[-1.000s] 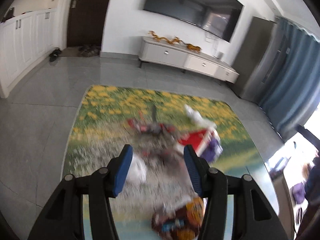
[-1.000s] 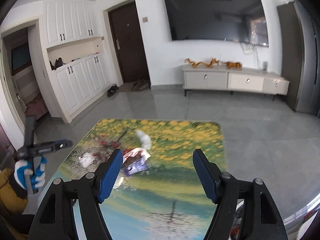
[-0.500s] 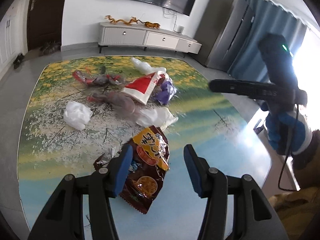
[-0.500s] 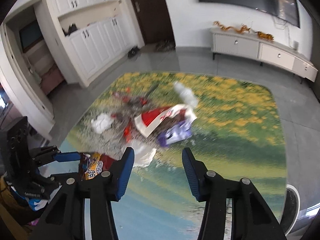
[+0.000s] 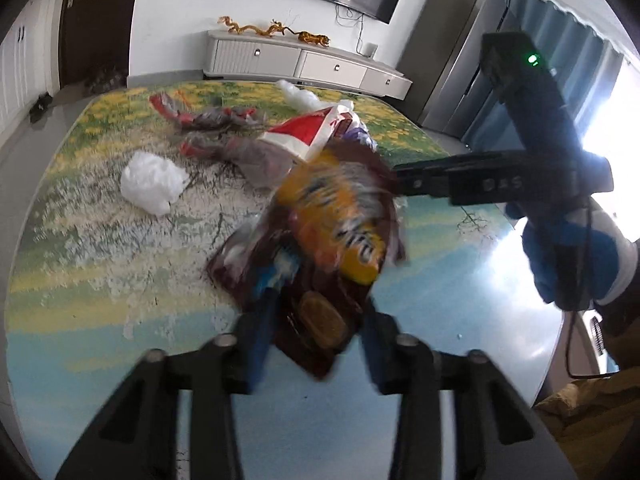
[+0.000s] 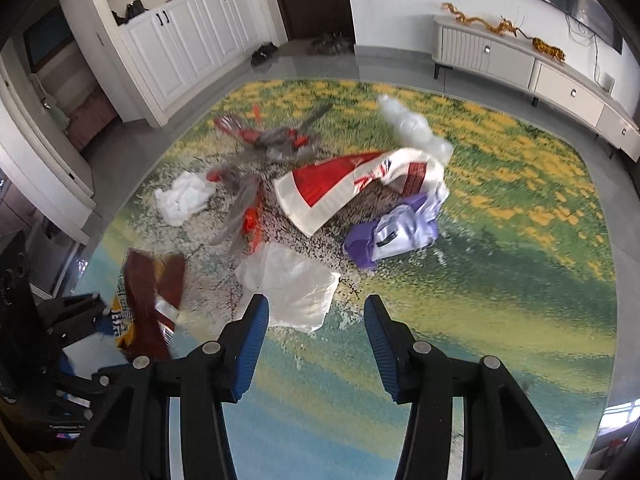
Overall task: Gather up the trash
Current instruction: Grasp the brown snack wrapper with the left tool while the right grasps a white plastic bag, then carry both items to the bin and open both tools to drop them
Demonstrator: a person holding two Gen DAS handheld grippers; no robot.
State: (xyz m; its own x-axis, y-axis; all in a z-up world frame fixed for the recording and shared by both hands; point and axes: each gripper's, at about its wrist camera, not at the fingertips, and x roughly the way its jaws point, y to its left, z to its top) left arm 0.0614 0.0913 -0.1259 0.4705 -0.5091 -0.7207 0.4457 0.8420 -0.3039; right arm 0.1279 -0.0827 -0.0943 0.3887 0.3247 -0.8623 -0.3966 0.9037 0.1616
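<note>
A brown and orange snack bag (image 5: 336, 232) stands tilted up off the table between the fingers of my left gripper (image 5: 320, 304), whose jaws are closing and press on its lower end. The same bag (image 6: 148, 304) shows at the left of the right wrist view. My right gripper (image 6: 316, 320) is open just above a flat white plastic bag (image 6: 292, 288), whose near edge lies by the left fingertip (image 6: 258, 320); nothing is pinched. Its black body (image 5: 500, 184) and a blue-gloved hand (image 5: 572, 256) show in the left wrist view.
More trash lies on the landscape-printed table (image 6: 500, 280): a crumpled white bag (image 6: 184, 196), a red and white bag (image 6: 332, 188), a purple wrapper (image 6: 396, 232), clear plastic (image 6: 412, 124), red-grey wrappers (image 6: 272, 140). A TV cabinet (image 6: 520, 68) and white cupboards (image 6: 180, 48) stand beyond.
My left gripper has narrowed onto the snack bag, which has come up off the table. My right gripper has dropped toward the white plastic bag and has stood narrower since one second ago.
</note>
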